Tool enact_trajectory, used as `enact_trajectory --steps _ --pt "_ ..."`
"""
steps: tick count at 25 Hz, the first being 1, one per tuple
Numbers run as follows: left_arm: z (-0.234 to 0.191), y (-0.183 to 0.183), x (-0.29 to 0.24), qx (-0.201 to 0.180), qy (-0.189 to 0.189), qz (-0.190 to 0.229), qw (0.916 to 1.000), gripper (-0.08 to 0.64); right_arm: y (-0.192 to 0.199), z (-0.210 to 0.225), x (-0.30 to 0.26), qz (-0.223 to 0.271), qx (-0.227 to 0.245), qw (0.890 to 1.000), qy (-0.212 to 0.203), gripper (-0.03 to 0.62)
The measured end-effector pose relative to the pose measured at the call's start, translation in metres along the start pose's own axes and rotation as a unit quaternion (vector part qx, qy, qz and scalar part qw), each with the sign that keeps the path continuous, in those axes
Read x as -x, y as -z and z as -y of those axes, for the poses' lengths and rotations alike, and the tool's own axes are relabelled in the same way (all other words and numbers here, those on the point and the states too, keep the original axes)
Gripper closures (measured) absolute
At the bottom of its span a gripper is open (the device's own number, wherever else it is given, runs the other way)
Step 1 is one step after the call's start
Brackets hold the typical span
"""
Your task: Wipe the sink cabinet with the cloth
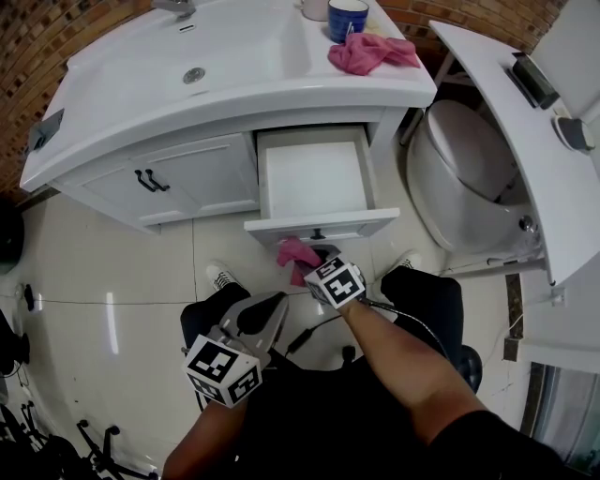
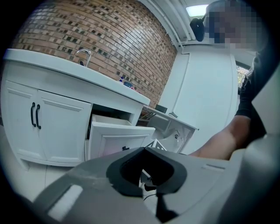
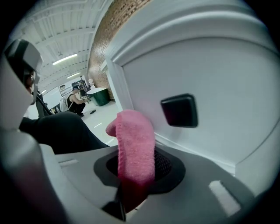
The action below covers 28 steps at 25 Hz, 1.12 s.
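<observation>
Pink cloth (image 3: 133, 144) pinched in right tool (image 3: 131, 177), jaws clamped on it, free end sticking up past tips. Cloth just before open drawer's front (image 1: 319, 228), near dark handle (image 3: 179, 110); contact possibly, hard to tell. Drawer pulled out of white sink cabinet (image 1: 187, 178). Left tool (image 2: 151, 183) low, well back from cabinet, jaws together, nothing between. Second pink cloth (image 1: 370, 52) on bench (image 1: 389, 82) beside blue cup (image 1: 347, 19).

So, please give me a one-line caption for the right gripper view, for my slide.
Right gripper holds a pink cloth near the white drawer front, beside its dark handle.
</observation>
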<state>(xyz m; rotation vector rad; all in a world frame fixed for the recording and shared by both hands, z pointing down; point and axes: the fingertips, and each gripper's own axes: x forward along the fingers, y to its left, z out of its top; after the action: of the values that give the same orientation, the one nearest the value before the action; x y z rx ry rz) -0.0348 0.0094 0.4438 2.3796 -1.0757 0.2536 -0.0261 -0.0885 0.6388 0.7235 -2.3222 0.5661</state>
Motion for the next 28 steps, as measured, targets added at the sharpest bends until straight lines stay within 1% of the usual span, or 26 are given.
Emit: enact_trajectory --steps 7,14,20,24,28 --pt "-0.004 -0.001 0.001 0.000 -0.007 0.000 1.0000 0.555 0.020 0.043 0.028 -0.005 -0.021 0.999 0.044 0.499" --pt "0.002 -0.005 -0.001 -0.005 -0.007 0.002 1.0000 0.555 0.029 0.069 0.057 0.003 -0.030 0.998 0.062 0.499" --pt "0.000 -0.007 -0.001 -0.008 -0.012 0.000 0.9999 0.555 0.042 0.103 0.087 0.014 -0.065 0.993 0.095 0.499" --pt "0.000 -0.007 -0.003 -0.009 -0.015 -0.003 0.9998 0.555 0.053 0.125 0.105 0.018 -0.094 0.989 0.115 0.500" --pt "0.004 -0.008 -0.004 -0.011 -0.015 -0.004 0.9998 0.555 0.055 0.137 0.122 0.015 -0.117 0.983 0.143 0.500"
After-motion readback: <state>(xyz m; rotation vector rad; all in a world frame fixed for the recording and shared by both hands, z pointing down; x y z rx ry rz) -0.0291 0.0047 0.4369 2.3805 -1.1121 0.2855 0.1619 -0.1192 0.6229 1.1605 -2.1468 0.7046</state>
